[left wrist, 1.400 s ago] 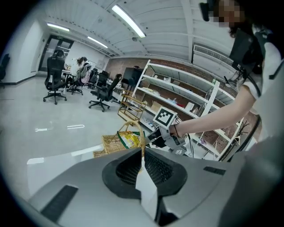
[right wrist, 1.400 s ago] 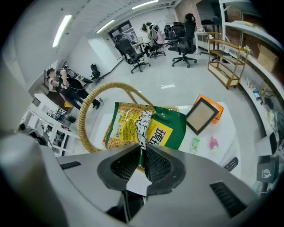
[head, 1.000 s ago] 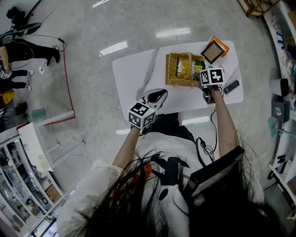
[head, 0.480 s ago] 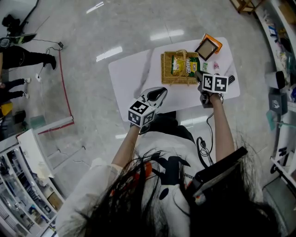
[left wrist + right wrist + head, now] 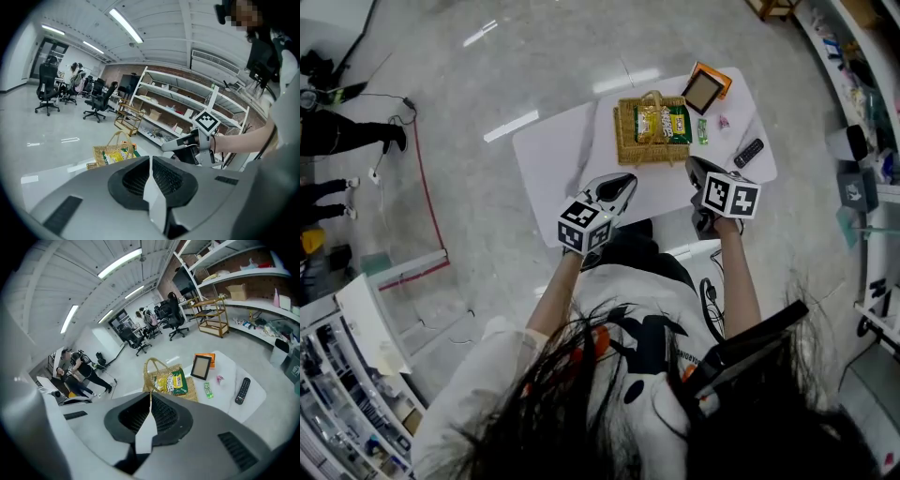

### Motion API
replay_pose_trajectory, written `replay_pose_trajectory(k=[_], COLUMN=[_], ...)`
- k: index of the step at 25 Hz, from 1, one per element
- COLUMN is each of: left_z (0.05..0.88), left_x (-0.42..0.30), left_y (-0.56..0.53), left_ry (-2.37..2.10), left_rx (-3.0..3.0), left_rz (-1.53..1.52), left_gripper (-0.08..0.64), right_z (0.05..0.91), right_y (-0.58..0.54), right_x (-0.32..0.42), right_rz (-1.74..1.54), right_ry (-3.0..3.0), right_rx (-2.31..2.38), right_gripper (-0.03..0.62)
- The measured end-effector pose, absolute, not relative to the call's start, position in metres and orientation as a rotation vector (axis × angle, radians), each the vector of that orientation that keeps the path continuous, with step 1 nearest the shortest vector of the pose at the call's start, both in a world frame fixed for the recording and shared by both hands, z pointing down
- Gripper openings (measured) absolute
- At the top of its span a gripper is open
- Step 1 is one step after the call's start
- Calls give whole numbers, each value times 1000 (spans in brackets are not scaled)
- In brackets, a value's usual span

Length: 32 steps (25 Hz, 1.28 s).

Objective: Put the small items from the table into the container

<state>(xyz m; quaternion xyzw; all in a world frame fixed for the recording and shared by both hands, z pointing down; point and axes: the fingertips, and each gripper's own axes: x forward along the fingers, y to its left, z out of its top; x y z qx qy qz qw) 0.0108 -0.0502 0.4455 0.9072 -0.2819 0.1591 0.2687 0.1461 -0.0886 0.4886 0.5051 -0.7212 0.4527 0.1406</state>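
A wicker basket (image 5: 650,129) stands on the white table (image 5: 553,155) with a yellow-green snack bag (image 5: 662,123) inside it. To its right on the table lie a small green packet (image 5: 701,131), a tiny pink item (image 5: 724,122) and a black remote (image 5: 748,152). My right gripper (image 5: 692,166) hovers over the table's near edge, short of the basket. Its jaws are closing to shut, with nothing between them (image 5: 150,397). My left gripper (image 5: 623,186) hangs at the near edge, shut and empty (image 5: 150,159).
A picture frame (image 5: 703,91) rests on an orange box at the table's far right corner. Shelving (image 5: 853,103) lines the right side of the room. People and office chairs (image 5: 140,336) are farther off on the shiny floor.
My right gripper has drawn back from the basket's right side toward the person and risen. The left gripper has barely shifted.
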Motion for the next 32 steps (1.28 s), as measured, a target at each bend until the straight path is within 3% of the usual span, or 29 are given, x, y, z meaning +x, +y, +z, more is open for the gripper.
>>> replay_pose_trajectory(k=[16, 32], left_z=[418, 414], left_x=[47, 77], left_y=[30, 51], left_ry=[-710, -623], left_rx=[2507, 2546], left_rz=[361, 403], left_gripper=[6, 6], right_z=[444, 458], right_y=[33, 76], right_x=[147, 177], right_rz=[1279, 1335], right_ry=[-2198, -2132], right_rx=[1537, 1621], right_gripper=[21, 21])
